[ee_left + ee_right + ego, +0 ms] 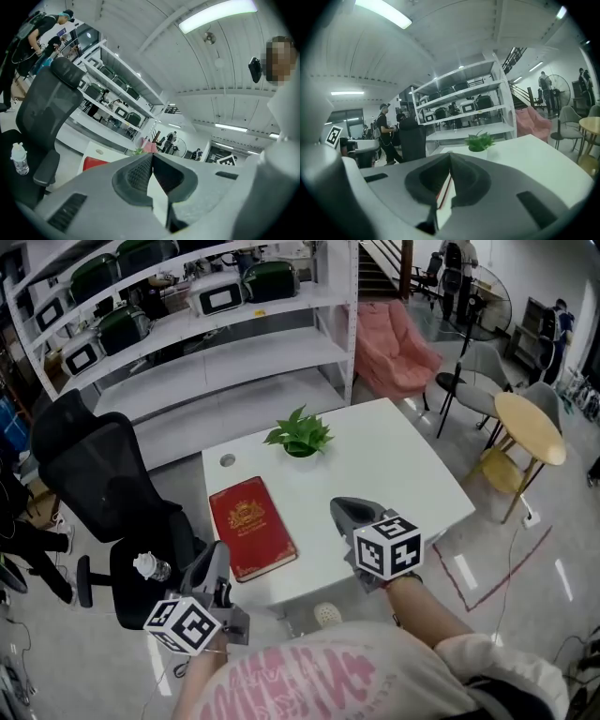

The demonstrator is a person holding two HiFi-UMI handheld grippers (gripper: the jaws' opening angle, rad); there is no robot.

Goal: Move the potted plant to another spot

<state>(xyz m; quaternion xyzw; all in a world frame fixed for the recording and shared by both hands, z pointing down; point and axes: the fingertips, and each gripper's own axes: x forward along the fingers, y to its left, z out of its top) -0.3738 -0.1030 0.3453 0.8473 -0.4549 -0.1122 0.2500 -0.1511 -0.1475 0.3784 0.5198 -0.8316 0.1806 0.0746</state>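
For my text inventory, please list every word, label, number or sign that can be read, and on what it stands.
No text reads clearly.
Red book: gold cover print, too small.
Person's shirt: pink letters, cut off, unreadable.
Marker cubes: black square patterns, no words.

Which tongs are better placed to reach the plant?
Right, probably. The right tongs are over the table, facing the plant; the left tongs are at its edge, near the chair.
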